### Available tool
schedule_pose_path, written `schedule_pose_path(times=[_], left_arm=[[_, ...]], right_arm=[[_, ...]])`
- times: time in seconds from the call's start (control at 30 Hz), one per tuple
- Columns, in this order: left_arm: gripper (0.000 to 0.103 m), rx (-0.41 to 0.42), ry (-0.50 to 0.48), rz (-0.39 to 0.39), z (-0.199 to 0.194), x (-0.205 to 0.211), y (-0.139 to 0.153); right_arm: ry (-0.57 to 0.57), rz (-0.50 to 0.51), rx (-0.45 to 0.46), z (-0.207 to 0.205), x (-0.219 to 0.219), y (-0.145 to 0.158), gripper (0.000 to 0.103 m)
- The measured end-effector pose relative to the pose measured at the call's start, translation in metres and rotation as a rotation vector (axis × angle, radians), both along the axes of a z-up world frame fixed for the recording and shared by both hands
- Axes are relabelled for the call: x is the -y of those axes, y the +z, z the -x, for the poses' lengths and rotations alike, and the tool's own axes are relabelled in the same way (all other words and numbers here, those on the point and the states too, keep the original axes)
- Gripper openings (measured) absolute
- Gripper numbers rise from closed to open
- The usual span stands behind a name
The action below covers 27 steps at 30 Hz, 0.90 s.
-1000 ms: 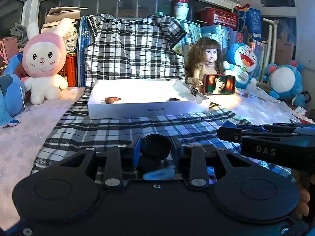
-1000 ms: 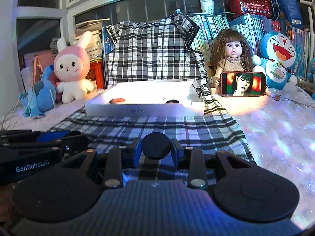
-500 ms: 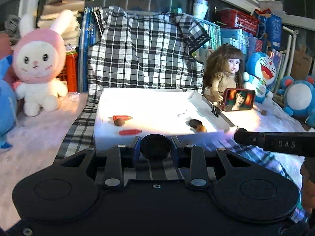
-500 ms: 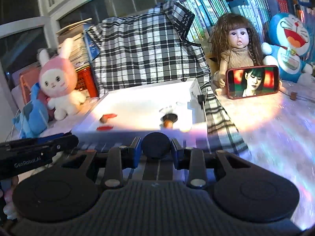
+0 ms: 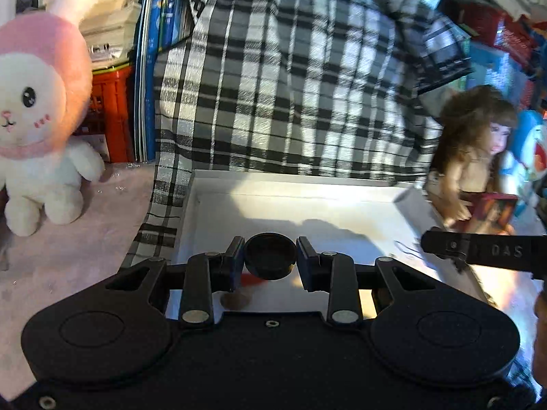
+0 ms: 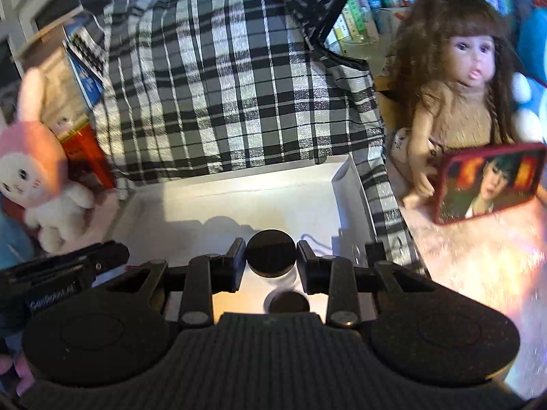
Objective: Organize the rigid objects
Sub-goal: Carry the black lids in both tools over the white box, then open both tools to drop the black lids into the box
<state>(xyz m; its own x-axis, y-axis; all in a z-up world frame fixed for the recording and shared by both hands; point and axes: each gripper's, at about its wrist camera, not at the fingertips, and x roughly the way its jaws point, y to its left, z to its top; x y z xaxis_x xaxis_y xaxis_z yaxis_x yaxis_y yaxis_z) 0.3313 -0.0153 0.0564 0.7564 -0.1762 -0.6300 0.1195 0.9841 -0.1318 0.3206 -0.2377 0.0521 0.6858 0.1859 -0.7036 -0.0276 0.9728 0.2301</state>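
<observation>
My left gripper (image 5: 270,261) is shut on a black round cap (image 5: 270,256) and hangs over the near part of the white box (image 5: 273,205). Below it lie a red piece (image 5: 251,278) and a brown round piece (image 5: 234,301) on the box floor. My right gripper (image 6: 271,259) is shut on a black round disc (image 6: 271,253) over the box's right near part (image 6: 239,205). A dark round piece (image 6: 289,302) lies under it. Each gripper shows in the other's view, the right one (image 5: 478,251) and the left one (image 6: 68,270).
The box rests on a black-and-white plaid cloth (image 5: 290,85). A pink bunny plush (image 5: 37,119) stands left. A doll (image 6: 458,89) with a phone (image 6: 489,181) stands right of the box, a blue plush (image 5: 530,143) beyond. Books and crates line the back.
Both grippers have moved forward and up from the near cloth to over the white box, still holding their black round pieces. The box floor's small pieces now lie right under the fingers.
</observation>
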Motion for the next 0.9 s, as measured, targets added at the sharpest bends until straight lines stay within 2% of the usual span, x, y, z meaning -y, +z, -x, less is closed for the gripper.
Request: schedule_pose_path(times=[0.23, 0.43, 0.6, 0.9], left_arm=[[0.031, -0.03, 0.041, -0.02, -0.031, 0.001, -0.028], [0.031, -0.034, 0.044, -0.048, -0.034, 0.003, -0.039], [0.031, -0.039, 0.043, -0.082, -0.033, 0.005, -0.045], [0.031, -0.048, 0.05, -0.094, -0.033, 0.005, -0.046]], right_arm=[[0.0, 0.022, -0.036, -0.029, -0.003, -0.021, 0.038], [0.013, 0.061, -0.044, -0.037, -0.009, -0.035, 0.038], [0.026, 0.099, -0.036, -0.038, -0.017, -0.037, 0.038], [0.04, 0.139, -0.02, -0.034, -0.025, -0.04, 0.041]])
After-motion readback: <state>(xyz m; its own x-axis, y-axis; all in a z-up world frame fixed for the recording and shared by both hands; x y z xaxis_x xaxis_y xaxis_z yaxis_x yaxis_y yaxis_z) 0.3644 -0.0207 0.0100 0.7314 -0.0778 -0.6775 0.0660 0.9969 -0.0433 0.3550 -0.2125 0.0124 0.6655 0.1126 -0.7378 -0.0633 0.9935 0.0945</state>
